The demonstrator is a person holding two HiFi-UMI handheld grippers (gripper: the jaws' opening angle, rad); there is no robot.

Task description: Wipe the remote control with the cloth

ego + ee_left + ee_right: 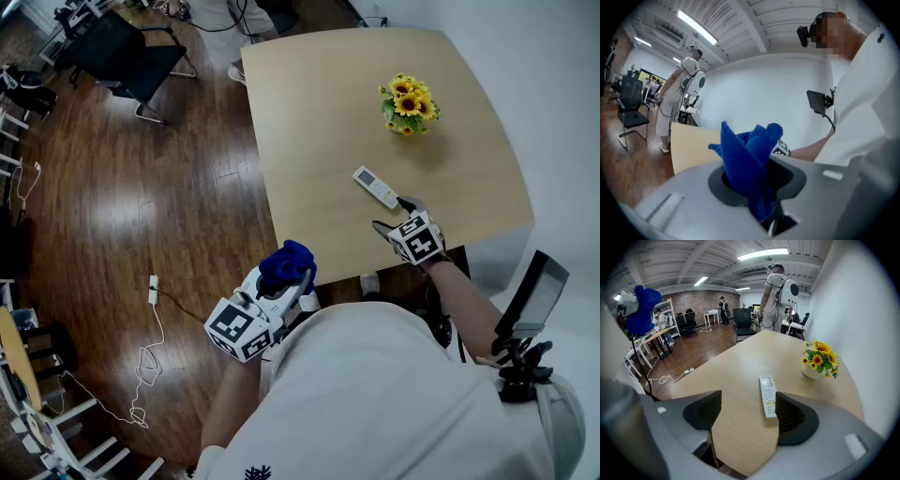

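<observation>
One blue fleecy cloth (750, 157) is being clamped between the jaws of the left gripper (757, 183). The cloth is bunching upward, and in the head view it is being held off the table's near edge.

One slim white remote control (768, 395) is lying flat on the pale wooden table (740, 366). Its button print is too small to be read.

The right gripper (745, 411) is being held low over the table with its jaws wide apart and nothing gripped. The remote is lying just ahead, beside the right-hand pad; contact cannot be told.

One pot of yellow sunflowers (819, 359) is standing well apart from the remote. Black-and-white square markers, without letters, are being shown on both grippers' cubes.
</observation>
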